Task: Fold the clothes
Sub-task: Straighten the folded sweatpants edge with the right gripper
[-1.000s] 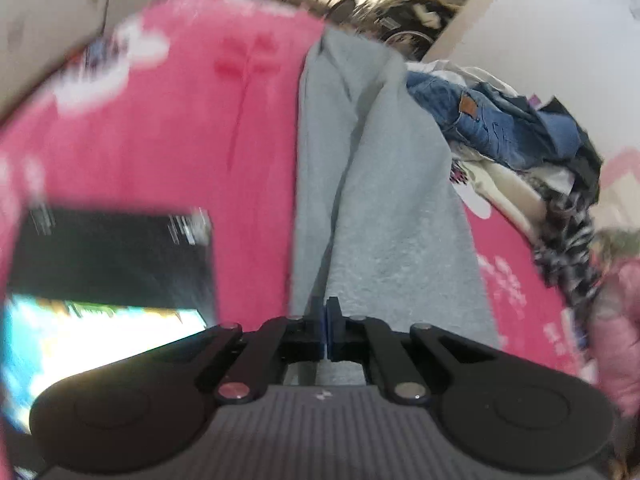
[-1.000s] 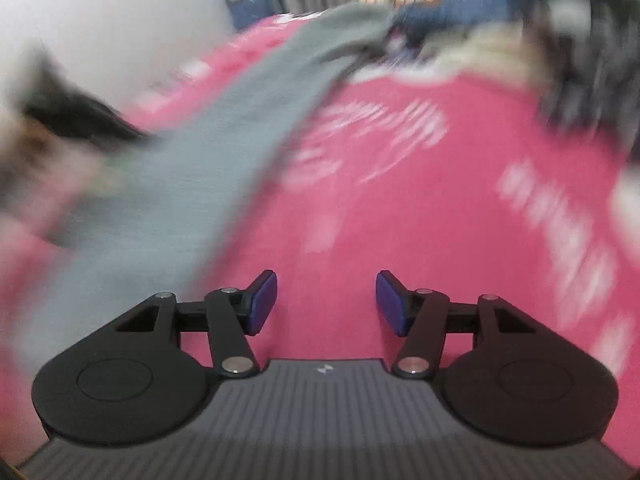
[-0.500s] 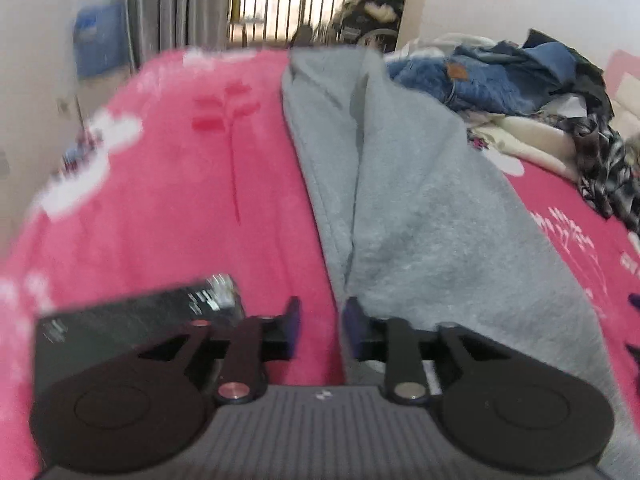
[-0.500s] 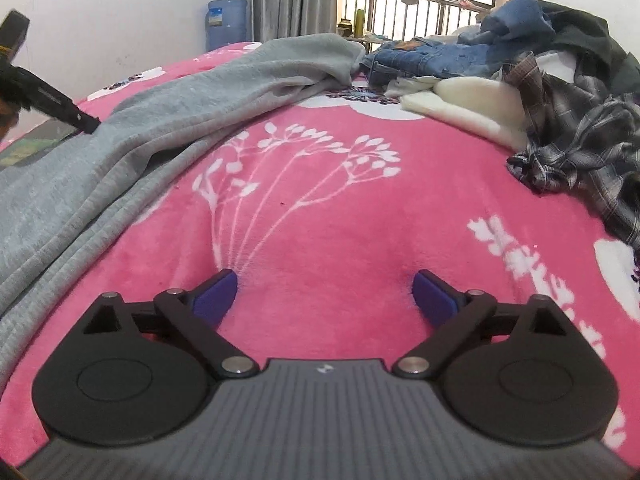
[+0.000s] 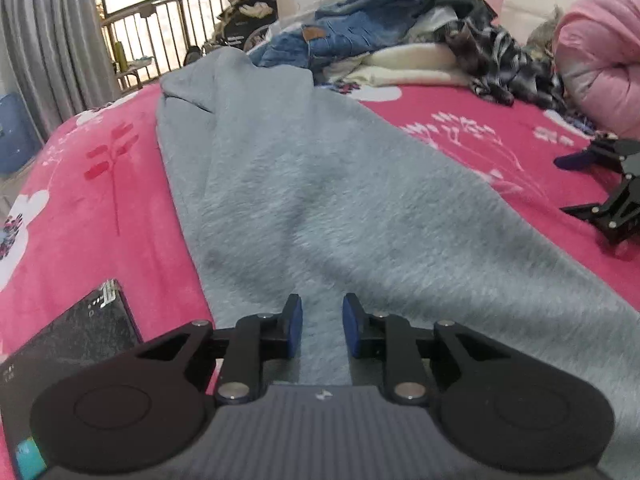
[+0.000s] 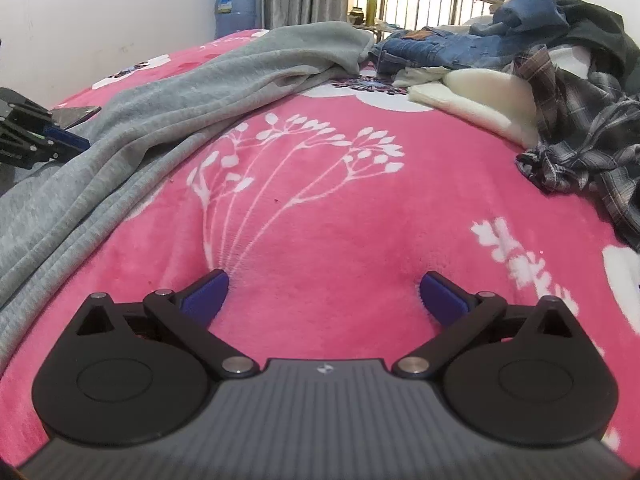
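A long grey fleece garment point(image 5: 320, 200) lies stretched along the pink blanket point(image 6: 340, 200), its far end bunched near the clothes pile. My left gripper point(image 5: 320, 308) hovers low over the garment's near part. Its jaws stand a little apart and are closing, and the pads press on nothing, with only grey cloth showing beneath the gap. My right gripper point(image 6: 322, 280) is over bare blanket to the right of the garment point(image 6: 160, 112). Its jaws are opening wide with nothing between them. The left gripper's fingers point(image 6: 60, 136) show at the left edge of the right wrist view.
A pile of unfolded clothes fills the far right: blue jeans point(image 5: 340, 36), a cream garment point(image 5: 408, 64), a plaid shirt point(image 5: 500, 64) and a pink padded jacket point(image 5: 600, 48). A black tablet point(image 5: 72, 340) lies left of the garment. A blue water jug point(image 6: 236, 8) stands by the wall.
The left gripper let go of the grey cloth, rolled level and shifted right over the garment. The right gripper's jaws spread from half open to wide open.
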### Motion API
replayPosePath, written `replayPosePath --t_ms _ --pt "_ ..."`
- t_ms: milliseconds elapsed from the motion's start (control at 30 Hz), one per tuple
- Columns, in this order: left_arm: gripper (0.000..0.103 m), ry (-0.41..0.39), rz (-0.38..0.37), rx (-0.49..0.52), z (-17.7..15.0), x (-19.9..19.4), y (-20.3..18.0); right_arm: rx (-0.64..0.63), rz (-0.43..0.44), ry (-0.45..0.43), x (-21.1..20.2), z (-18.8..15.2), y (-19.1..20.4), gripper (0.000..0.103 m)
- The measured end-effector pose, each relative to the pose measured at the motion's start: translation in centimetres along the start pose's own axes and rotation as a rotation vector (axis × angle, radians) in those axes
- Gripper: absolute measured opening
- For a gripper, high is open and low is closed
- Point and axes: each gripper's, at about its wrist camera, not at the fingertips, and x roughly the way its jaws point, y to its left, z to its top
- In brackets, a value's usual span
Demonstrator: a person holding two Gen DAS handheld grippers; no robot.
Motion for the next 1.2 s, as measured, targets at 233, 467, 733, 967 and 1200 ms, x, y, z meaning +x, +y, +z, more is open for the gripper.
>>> replayPosePath --t_ms 233,467,733,967,1200 --pt "0.022 0.098 -0.012 0.002 1.4 0.6 0.4 -0.003 -0.034 0.028 -0.1 0.6 0.6 0.102" --pt "0.023 0.085 0.026 -0.07 0.6 -0.8 -0.4 0.154 -0.088 0.109 -1.8 2.1 1.4 0.102" --pt "0.028 0.059 0.106 -0.021 0.5 -0.7 -1.9 0.423 0.379 0.181 -4.6 3.8 3.4 0.102" --pt "0.036 0.083 0.163 -0.042 1.2 -1.2 -2.7 0.325 0.589 0.218 -7.2 1.5 7.2 0.101" --pt "0.037 0.043 0.15 -0.079 1.1 -3.0 -3.6 0.649 0.866 0.372 -7.0 -2.7 3.2 0.069"
